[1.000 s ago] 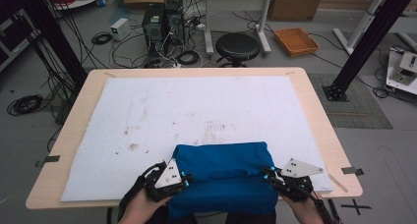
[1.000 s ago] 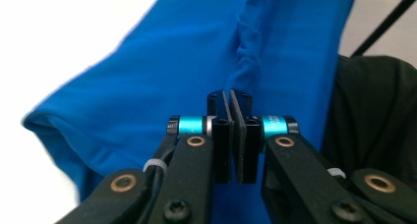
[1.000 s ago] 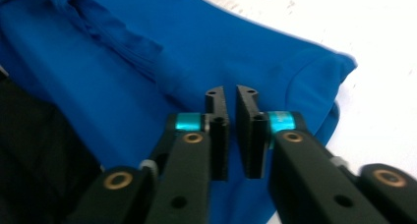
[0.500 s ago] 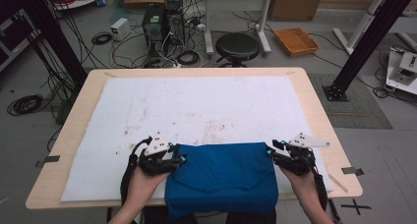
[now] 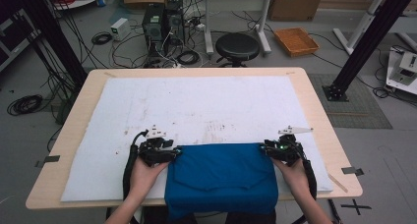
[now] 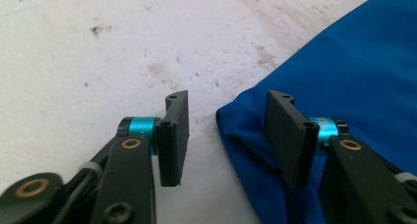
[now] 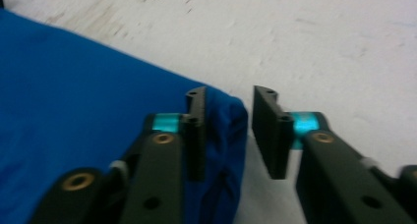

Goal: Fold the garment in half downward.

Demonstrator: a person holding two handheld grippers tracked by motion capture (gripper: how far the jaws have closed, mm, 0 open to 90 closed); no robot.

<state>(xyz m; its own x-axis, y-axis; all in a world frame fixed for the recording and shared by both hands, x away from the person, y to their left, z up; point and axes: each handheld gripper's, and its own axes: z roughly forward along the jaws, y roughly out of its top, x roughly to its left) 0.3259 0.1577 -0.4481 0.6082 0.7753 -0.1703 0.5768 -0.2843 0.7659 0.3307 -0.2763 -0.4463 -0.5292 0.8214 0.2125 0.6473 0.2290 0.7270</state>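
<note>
A folded blue cloth [image 5: 221, 177] lies on the white mat [image 5: 196, 101] at the near edge of the table, and its front part hangs over that edge. My left gripper [image 5: 158, 151] is at the cloth's far left corner. In the left gripper view the gripper [image 6: 228, 98] is open, with the blue cloth [image 6: 354, 76] corner lying loose between the jaws, close to the right one. My right gripper [image 5: 279, 149] is at the far right corner. The right gripper view shows this gripper [image 7: 231, 94] open around the blue cloth [image 7: 74, 86] corner, with the cloth against the left jaw.
The stained mat covers most of the wooden table [image 5: 319, 116], and its far half is bare. On the floor beyond the table are a black stool [image 5: 237, 46], computer towers [image 5: 162, 22], cables and an orange tray [image 5: 296, 41]. Black frame posts stand at both sides.
Both grippers moved away from the person and carried the cloth's far edge further onto the mat. The cloth, bunched at the front edge a second ago, now lies flatter.
</note>
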